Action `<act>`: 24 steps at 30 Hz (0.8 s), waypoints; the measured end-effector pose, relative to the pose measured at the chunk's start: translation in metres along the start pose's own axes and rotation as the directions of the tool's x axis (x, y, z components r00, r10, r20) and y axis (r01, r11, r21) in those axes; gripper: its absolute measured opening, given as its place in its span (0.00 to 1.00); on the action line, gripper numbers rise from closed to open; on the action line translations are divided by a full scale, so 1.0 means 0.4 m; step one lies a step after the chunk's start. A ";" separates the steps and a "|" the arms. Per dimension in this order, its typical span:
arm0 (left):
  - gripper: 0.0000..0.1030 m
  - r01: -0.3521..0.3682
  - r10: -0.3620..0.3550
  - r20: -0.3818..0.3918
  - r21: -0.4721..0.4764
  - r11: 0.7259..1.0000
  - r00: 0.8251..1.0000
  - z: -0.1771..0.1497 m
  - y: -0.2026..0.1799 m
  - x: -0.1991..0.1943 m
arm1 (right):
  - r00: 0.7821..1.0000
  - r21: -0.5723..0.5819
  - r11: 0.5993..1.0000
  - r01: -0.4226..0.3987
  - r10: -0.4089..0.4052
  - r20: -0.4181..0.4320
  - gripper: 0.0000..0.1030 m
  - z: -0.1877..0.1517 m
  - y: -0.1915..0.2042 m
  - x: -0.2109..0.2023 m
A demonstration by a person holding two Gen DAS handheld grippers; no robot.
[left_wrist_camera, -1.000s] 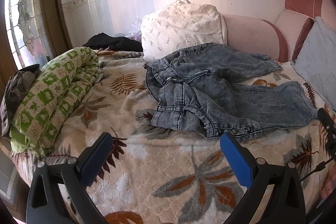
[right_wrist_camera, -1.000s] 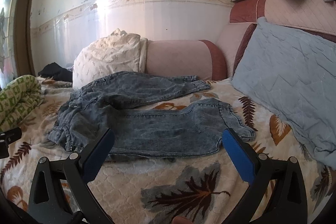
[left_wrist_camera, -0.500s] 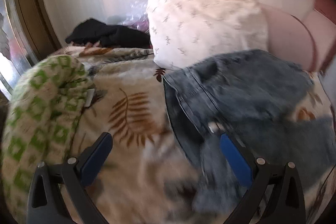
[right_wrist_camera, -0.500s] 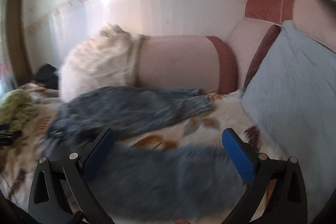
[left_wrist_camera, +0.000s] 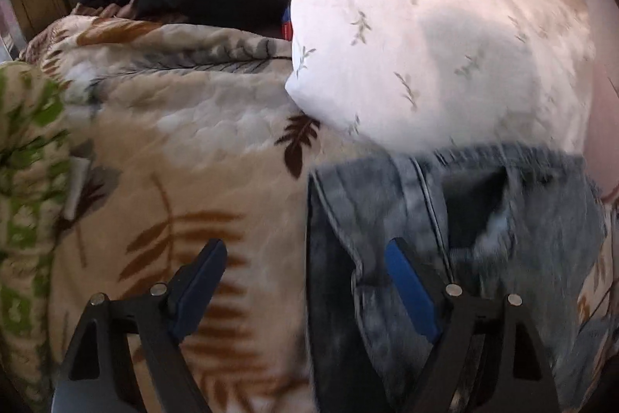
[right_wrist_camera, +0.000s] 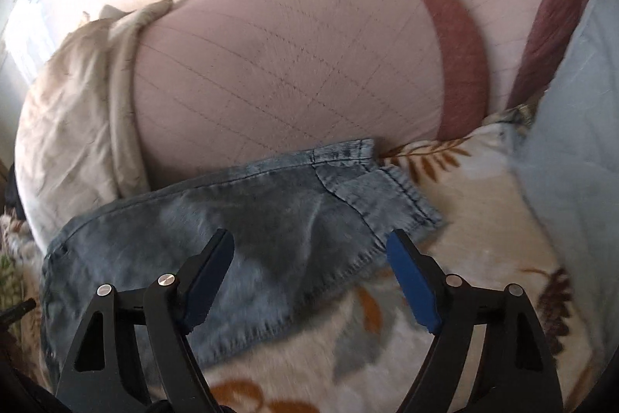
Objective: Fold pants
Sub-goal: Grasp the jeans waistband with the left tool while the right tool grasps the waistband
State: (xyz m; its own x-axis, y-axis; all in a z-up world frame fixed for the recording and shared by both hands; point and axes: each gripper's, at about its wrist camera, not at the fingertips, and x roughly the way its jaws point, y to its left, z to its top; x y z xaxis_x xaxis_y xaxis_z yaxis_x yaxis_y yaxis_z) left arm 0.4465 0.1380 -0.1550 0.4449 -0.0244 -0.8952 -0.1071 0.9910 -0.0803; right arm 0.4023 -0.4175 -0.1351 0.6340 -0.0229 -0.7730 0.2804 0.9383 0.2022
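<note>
Pants (left_wrist_camera: 483,219) lie between the left gripper (left_wrist_camera: 305,269)'s wide, just-narrowing jaws at the waistband, ungripped; the right gripper (right_wrist_camera: 309,262), likewise open and closing, straddles a leg cuff. Both rest on the leaf-patterned blanket (left_wrist_camera: 193,142), below the white pillow (left_wrist_camera: 445,26).

Left gripper (left_wrist_camera: 305,277): jaws apart, just been closing, angled down over the jeans' (left_wrist_camera: 483,219) waistband, pads not pressing.
Right gripper (right_wrist_camera: 311,271): jaws apart, just been closing, angled down over the jeans' (right_wrist_camera: 216,219) hem, pads not pressing.
</note>
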 end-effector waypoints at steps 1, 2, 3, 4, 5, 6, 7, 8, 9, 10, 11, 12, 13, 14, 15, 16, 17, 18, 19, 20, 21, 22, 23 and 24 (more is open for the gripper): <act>0.82 0.003 -0.003 -0.015 -0.010 1.000 1.000 0.012 0.000 0.015 | 1.000 0.012 1.000 -0.013 0.013 -0.004 0.79 0.003 0.002 0.012; 0.81 0.019 -0.020 -0.033 -0.023 1.000 0.999 0.023 0.000 0.031 | 1.000 0.023 1.000 -0.019 0.020 -0.001 0.79 0.007 0.002 0.023; 0.74 0.044 -0.046 -0.047 -0.044 0.998 0.998 0.032 0.002 0.043 | 1.000 0.024 1.000 -0.019 0.019 0.007 0.79 0.016 0.009 0.039; 0.69 0.060 -0.064 -0.056 -0.063 0.996 0.996 0.039 0.003 0.052 | 1.000 0.024 1.000 -0.017 0.017 0.013 0.79 0.021 0.011 0.045; 0.69 0.070 -0.075 -0.064 -0.078 0.995 0.995 0.045 0.002 0.059 | 1.000 0.027 1.000 -0.013 0.012 0.019 0.79 0.026 0.010 0.049; 0.65 0.081 -0.087 -0.070 -0.090 0.993 0.994 0.048 0.001 0.066 | 1.000 0.034 0.999 -0.005 0.005 0.022 0.79 0.032 0.007 0.055; 0.55 0.097 -0.104 -0.074 -0.097 0.991 0.992 0.050 -0.001 0.072 | 1.000 0.041 0.999 -0.004 0.003 0.023 0.79 0.036 0.005 0.059; 0.49 0.114 -0.122 -0.078 -0.103 0.988 0.989 0.050 -0.003 0.077 | 1.000 0.044 0.999 -0.005 0.004 0.026 0.79 0.040 0.003 0.063; 0.42 0.127 -0.136 -0.084 -0.109 0.986 0.987 0.052 -0.005 0.084 | 1.000 0.047 0.999 -0.003 0.002 0.031 0.79 0.044 0.000 0.065; 0.34 0.129 -0.139 -0.089 -0.115 0.985 0.986 0.052 -0.007 0.091 | 0.999 0.051 0.999 -0.001 -0.001 0.034 0.79 0.047 -0.004 0.065; 0.30 0.131 -0.141 -0.085 -0.116 0.985 0.986 0.052 -0.008 0.094 | 0.999 0.055 0.998 -0.005 0.003 0.036 0.79 0.052 -0.010 0.065; 0.25 0.143 -0.153 -0.079 -0.117 0.983 0.985 0.051 -0.009 0.096 | 0.999 0.057 0.998 -0.012 0.010 0.037 0.79 0.059 -0.017 0.066; 0.21 0.155 -0.164 -0.074 -0.122 0.980 0.984 0.054 -0.006 0.100 | 0.999 0.060 0.998 -0.009 0.006 0.040 0.79 0.064 -0.024 0.067; 0.20 0.168 -0.177 -0.066 -0.128 0.977 0.982 0.054 -0.005 0.104 | 0.999 0.065 0.998 -0.003 0.000 0.043 0.79 0.071 -0.032 0.069; 0.18 0.177 -0.186 -0.058 -0.128 0.976 0.981 0.056 -0.004 0.109 | 0.999 0.074 0.997 -0.005 0.002 0.044 0.79 0.080 -0.043 0.072; 0.17 0.177 -0.184 -0.048 -0.124 0.976 0.982 0.055 -0.007 0.108 | 0.999 0.084 0.996 -0.008 0.004 0.043 0.79 0.087 -0.052 0.075; 0.17 0.180 -0.185 -0.034 -0.122 0.976 0.982 0.054 -0.008 0.108 | 0.999 0.096 0.995 -0.009 0.005 0.042 0.79 0.094 -0.063 0.080; 0.16 0.184 -0.188 -0.021 -0.117 0.976 0.982 0.051 -0.012 0.102 | 0.999 0.106 0.994 -0.016 0.012 0.039 0.79 0.101 -0.074 0.086; 0.16 0.188 -0.190 -0.007 -0.112 0.976 0.982 0.048 -0.018 0.093 | 0.999 0.111 0.994 -0.023 0.019 0.038 0.79 0.105 -0.081 0.092; 0.16 0.194 -0.194 0.011 -0.105 0.975 0.981 0.046 -0.021 0.083 | 0.999 0.114 0.993 -0.027 0.023 0.037 0.76 0.109 -0.087 0.099; 0.16 0.199 -0.198 0.024 -0.096 0.975 0.980 0.035 -0.030 0.059 | 0.999 0.116 0.993 -0.029 0.025 0.035 0.74 0.110 -0.091 0.108; 0.16 0.201 -0.198 0.040 -0.087 0.976 0.979 0.019 -0.038 0.038 | 0.999 0.117 0.992 -0.038 0.034 0.032 0.73 0.111 -0.095 0.118; 0.16 0.206 -0.202 0.057 -0.080 0.975 0.978 0.016 -0.040 0.020 | 0.999 0.115 0.992 -0.046 0.042 0.034 0.71 0.111 -0.097 0.127; 0.16 0.213 -0.208 0.073 -0.075 0.974 0.975 0.017 -0.039 0.001 | 0.999 0.107 0.993 -0.041 0.038 0.034 0.68 0.112 -0.098 0.141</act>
State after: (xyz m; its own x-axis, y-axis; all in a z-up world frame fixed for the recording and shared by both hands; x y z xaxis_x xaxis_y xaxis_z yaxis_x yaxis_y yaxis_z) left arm 0.4543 0.1233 -0.1513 0.5210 -0.2201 -0.8247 -0.0766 0.9502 -0.3020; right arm 0.4596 -0.4712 -0.1598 0.6682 0.0012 -0.7440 0.3292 0.8963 0.2971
